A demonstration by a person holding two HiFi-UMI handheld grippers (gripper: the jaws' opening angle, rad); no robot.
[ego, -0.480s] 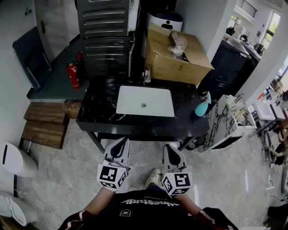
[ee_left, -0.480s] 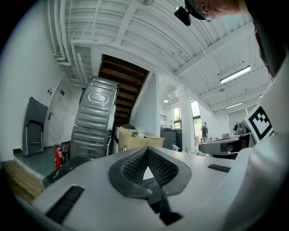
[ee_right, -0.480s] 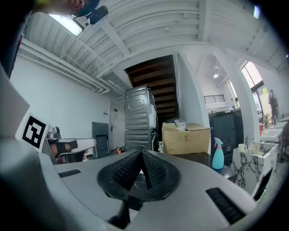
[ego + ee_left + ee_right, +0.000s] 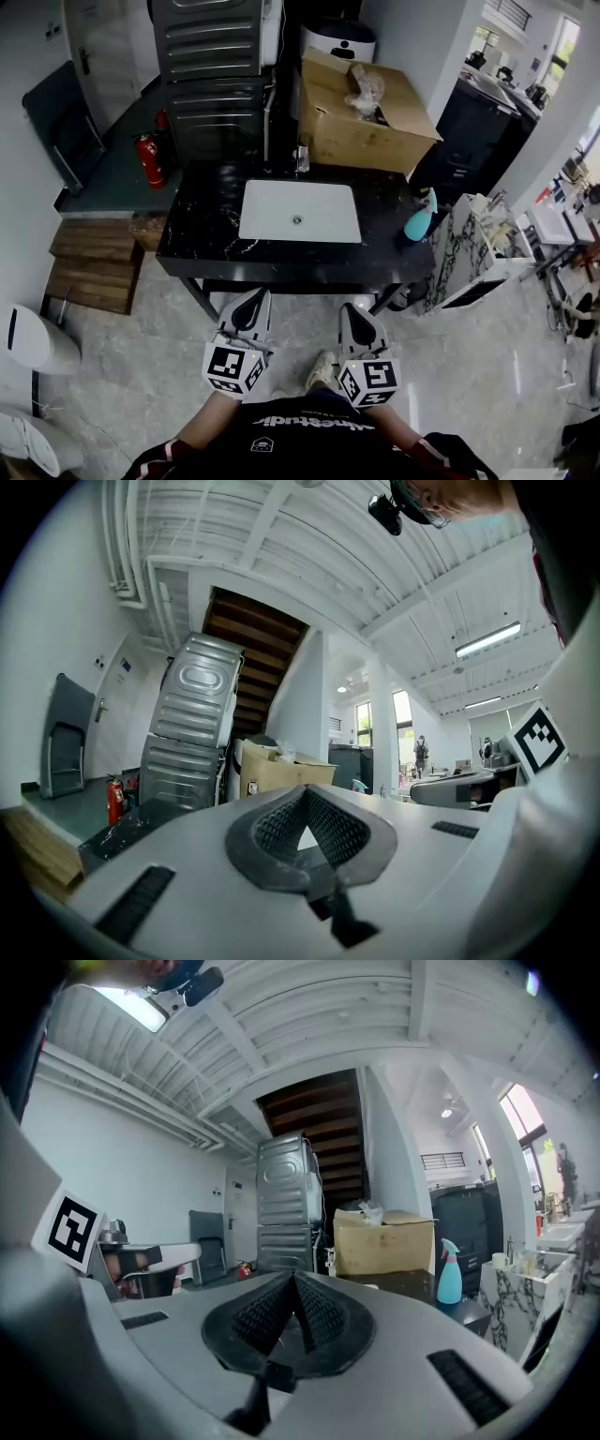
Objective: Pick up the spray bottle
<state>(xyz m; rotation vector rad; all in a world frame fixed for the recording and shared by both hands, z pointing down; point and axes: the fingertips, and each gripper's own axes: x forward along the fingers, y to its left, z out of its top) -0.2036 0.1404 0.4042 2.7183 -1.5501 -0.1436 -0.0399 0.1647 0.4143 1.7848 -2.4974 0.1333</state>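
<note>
On the black, white-veined tabletop [image 4: 202, 230], near its right-hand front corner, the spray bottle [image 4: 421, 219] stands upright. It sits at about 3 o'clock from the white sink [image 4: 253, 232], well apart from the basin and close to the tabletop's right edge. The bottle has a turquoise body, wide at the base and narrowing upward to a slim neck, topped by a paler trigger head. In the right gripper view it shows at roughly 3 o'clock in the picture, in front of a dark cabinet.

We hold both tools low over the grey floor [image 4: 141, 375], short of the tabletop's near edge, so the bottle lies at about 1 o'clock from them, well apart. The left claw [image 4: 256, 295] is pressed together with nothing between its ribbed pads. The right claw [image 4: 350, 306] is likewise pressed together and empty. The two sit side by side, each pointing toward 12 o'clock.

Behind the sink, at 12 o'clock, an open cardboard box [image 4: 361, 127] rests by the wall. A red fire extinguisher [image 4: 149, 159] stands on the floor at 10 o'clock.
</note>
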